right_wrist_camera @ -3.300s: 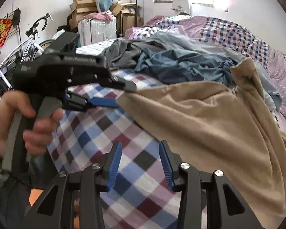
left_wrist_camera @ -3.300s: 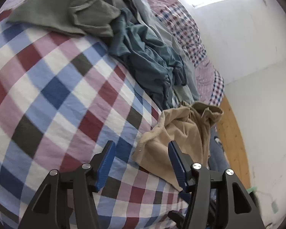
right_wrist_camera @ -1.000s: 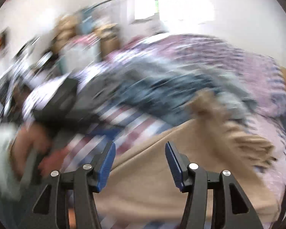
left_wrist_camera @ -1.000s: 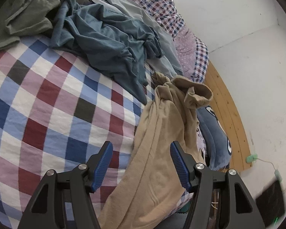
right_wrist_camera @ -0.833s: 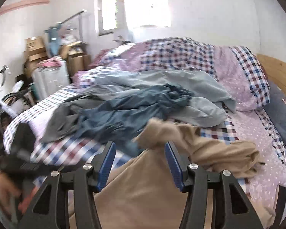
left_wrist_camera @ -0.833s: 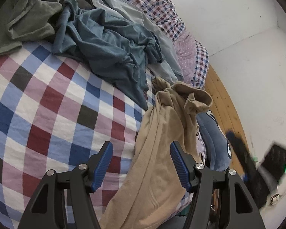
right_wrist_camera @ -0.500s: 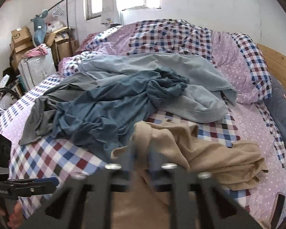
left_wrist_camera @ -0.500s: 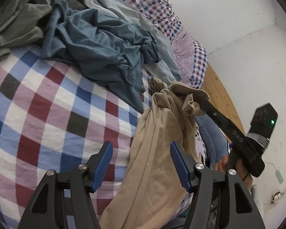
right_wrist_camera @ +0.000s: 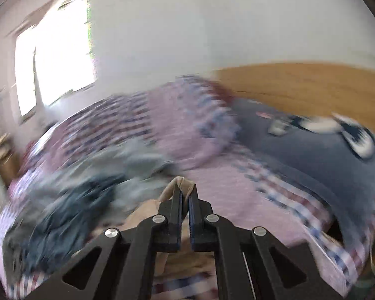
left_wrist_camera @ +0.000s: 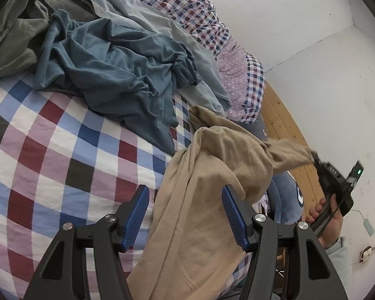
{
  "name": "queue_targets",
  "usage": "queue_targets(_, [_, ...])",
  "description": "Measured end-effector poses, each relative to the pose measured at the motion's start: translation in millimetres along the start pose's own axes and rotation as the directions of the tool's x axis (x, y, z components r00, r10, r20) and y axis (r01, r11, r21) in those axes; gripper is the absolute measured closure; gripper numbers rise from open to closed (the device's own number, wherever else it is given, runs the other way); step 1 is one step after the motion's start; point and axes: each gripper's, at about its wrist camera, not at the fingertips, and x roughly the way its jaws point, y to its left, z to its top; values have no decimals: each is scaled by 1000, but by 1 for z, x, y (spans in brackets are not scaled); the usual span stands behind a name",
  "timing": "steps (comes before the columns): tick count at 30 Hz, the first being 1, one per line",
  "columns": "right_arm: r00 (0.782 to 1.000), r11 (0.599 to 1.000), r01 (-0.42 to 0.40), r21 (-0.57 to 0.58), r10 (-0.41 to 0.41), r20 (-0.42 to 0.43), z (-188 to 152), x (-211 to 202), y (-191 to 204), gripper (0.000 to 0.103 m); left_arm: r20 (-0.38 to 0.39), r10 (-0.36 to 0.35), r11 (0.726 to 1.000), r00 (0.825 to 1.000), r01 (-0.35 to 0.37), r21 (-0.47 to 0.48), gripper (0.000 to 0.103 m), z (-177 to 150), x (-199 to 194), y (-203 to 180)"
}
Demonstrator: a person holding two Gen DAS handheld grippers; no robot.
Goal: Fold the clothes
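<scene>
While draped off the checked bed (left_wrist_camera: 62,150) edge with bare sheet alongside, tan garment (left_wrist_camera: 200,200) stretched taut toward wooden headboard (left_wrist_camera: 287,135). Left gripper (left_wrist_camera: 185,212) spread wide, hovering over crumpled tan cloth. Right gripper (right_wrist_camera: 185,195) clenched on a bunched corner, hand (left_wrist_camera: 330,215) raised beside the headboard.

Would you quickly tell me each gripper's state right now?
Left gripper: open, holding nothing.
Right gripper: closed on the tan garment.
</scene>
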Motion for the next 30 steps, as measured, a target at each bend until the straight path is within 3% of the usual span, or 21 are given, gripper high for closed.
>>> queue_targets(3, [983, 967, 184, 175, -177, -53, -16, 7, -58, 100, 1, 7, 1000, 1000, -7, 9, 40, -2, 2, -3])
queue_targets(8, [954, 914, 287, 286, -245, -174, -58, 17, -95, 96, 13, 12, 1000, 1000, -13, 20, 40, -3, 7, -7])
queue_targets(9, [954, 917, 285, 281, -241, -181, -66, 17, -95, 94, 15, 13, 1000, 1000, -14, 24, 40, -3, 7, -8])
queue_targets(13, [968, 945, 217, 246, -176, -178, -89, 14, -84, 68, 21, 17, 999, 1000, -18, 38, 40, -5, 9, -12])
queue_targets(15, [974, 953, 190, 234, -153, -168, -89, 11, -78, 66, 25, 19, 999, 1000, -20, 45, 40, -6, 9, -14])
queue_targets(17, [983, 962, 147, 231, -116, -145, -88, 6, -72, 58, 28, 21, 998, 999, -22, 52, 40, -7, 10, -16])
queue_targets(24, [990, 981, -18, 192, 44, -134, -93, 1, -40, 57, 48, -3, 995, 999, -2, 97, 40, -11, 10, -28])
queue_targets(27, [992, 982, -46, 186, 67, -108, -90, -1, -35, 57, 48, -29, 986, 998, 21, 168, 40, -15, 10, -45])
queue_targets(30, [996, 978, -40, 207, 56, -73, -85, -2, -43, 57, 32, -31, 956, 999, 20, 293, 36, -26, 12, -74])
